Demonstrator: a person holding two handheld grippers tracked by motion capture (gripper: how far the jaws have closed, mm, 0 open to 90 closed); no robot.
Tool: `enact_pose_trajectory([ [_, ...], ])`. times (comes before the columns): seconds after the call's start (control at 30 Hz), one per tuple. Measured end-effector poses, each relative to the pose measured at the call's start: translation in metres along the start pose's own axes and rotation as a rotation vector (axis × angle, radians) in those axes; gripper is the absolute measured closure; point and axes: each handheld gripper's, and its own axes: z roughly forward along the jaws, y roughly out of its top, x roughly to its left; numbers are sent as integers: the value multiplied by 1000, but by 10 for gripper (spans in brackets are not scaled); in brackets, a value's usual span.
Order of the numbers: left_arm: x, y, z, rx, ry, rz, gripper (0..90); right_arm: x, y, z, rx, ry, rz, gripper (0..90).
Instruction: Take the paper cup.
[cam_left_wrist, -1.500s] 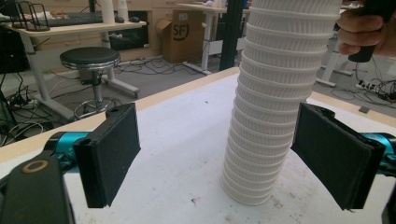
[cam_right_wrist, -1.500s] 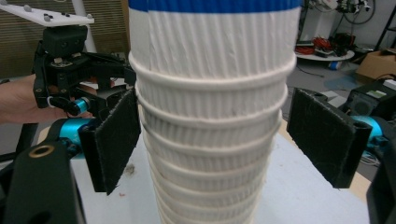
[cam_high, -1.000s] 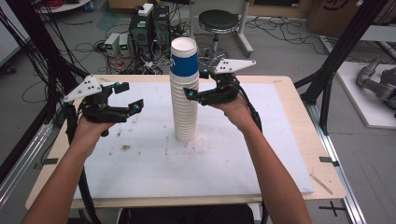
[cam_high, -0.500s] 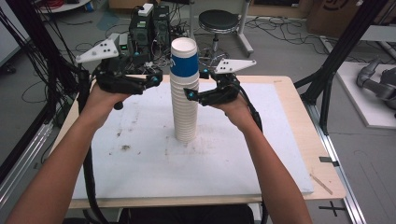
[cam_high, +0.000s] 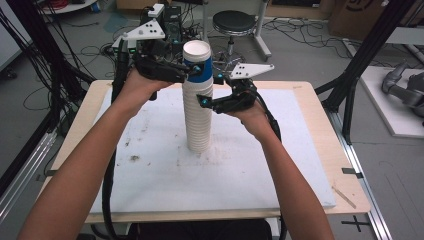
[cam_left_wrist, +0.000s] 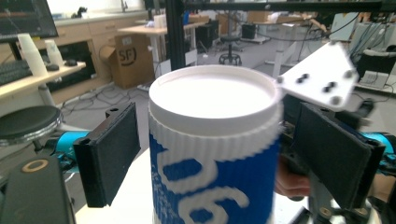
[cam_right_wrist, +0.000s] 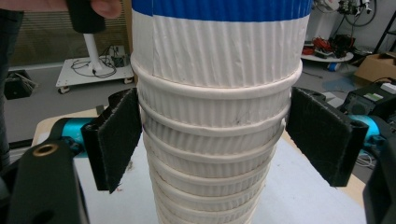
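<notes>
Top cup (cam_high: 196, 64), the blue-and-white one, sits on a tall stack (cam_high: 198, 120) of white cups that stands about mid-table (cam_high: 310, 165), toward the far edge. We're at the grab step, looks like: peel that top cup off while the rest stays put.

Left gripper (cam_high: 190, 74) is up at the blue cup. In the left gripper view the cup (cam_left_wrist: 215, 154) sits between the two pads. The right-hand pad looks to be touching the cup's side or just about; the left-hand pad (cam_left_wrist: 112, 151) has a clear gap. So we'd call it half-wide, bracketing the cup and not squeezing yet.

Right gripper (cam_high: 207, 102) is lower, on the white part of the stack. In the right gripper view the pads sit either side of the ribbed rims (cam_right_wrist: 215, 140), close in, but we can't tell if they really bite. No squashing of the rims anyway.

Next move, as we read it: close the left on the blue cup, clamp the right on the stack as an anchor, then pull straight up. Nested paper cups stick, so a little twist may help, and a squeeze that's too hard will crush the rim.

The stack's long axis is vertical, pretty much plumb. Top cup is upright, mouth facing up, tapering down into the cup below.
</notes>
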Motion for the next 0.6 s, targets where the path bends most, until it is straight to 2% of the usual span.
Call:
enact_pose_trajectory([
  [0.17, 2, -1, 10, 9, -14, -9, 161, -1, 0, 0, -1, 0, -2, 193],
  [0.23, 2, -1, 10, 0, -32, 6, 261, 0, 0, 0, 1, -1, -3, 193],
  [0.6, 2, 1, 11, 8, -35, 14, 273, -1, 0, -1, 2, -5, -2, 194],
])
